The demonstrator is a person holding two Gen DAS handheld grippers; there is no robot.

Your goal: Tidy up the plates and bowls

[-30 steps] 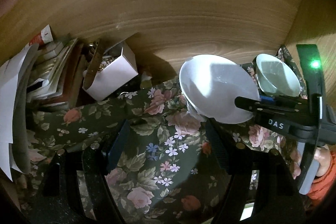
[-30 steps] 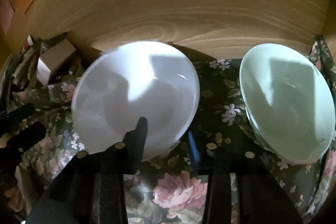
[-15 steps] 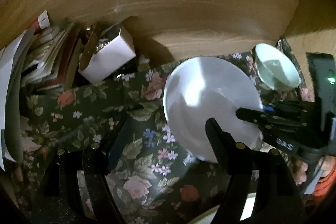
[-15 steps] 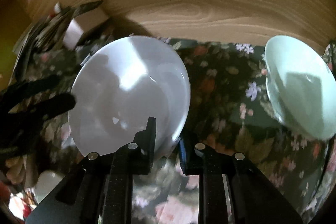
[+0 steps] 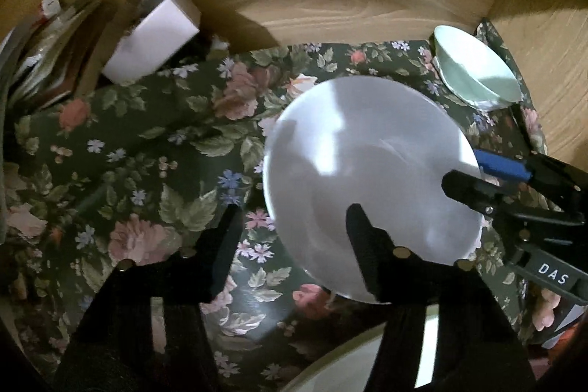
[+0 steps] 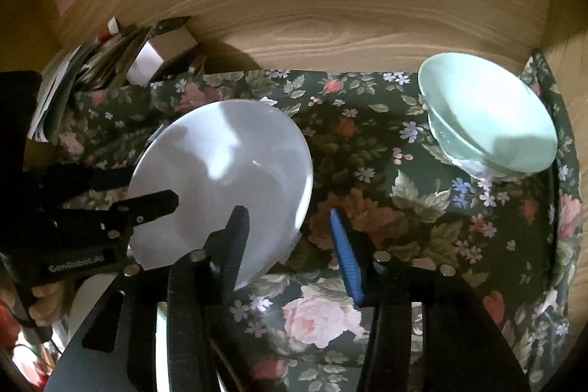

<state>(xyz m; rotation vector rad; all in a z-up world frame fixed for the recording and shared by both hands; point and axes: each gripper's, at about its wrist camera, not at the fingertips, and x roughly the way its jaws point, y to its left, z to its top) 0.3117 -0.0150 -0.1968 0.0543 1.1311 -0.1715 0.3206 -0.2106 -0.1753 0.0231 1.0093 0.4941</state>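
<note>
A white plate (image 5: 367, 171) (image 6: 228, 171) lies tilted on the floral cloth (image 5: 147, 153), and whether it rests fully on it I cannot tell. My left gripper (image 5: 294, 212) (image 6: 154, 184) straddles the plate's left rim. Its jaws are closing, and a gap still shows beside the rim. My right gripper (image 6: 286, 212) (image 5: 461, 168) is at the opposite rim. Its jaws are opening, with the blue pad clear of the edge. A pale green bowl (image 5: 477, 76) (image 6: 488, 120) stands in the back right corner, apart from both grippers.
Wooden walls close off the back and right side. A white box (image 5: 154, 39) and a pile of papers (image 5: 44, 54) fill the back left corner. Another pale rim (image 5: 349, 355) shows at the near edge under my left gripper.
The white plate came away from the back wall toward the near middle. The right jaws, shut on its rim before, have parted. The left gripper sank and narrowed around the other rim.
</note>
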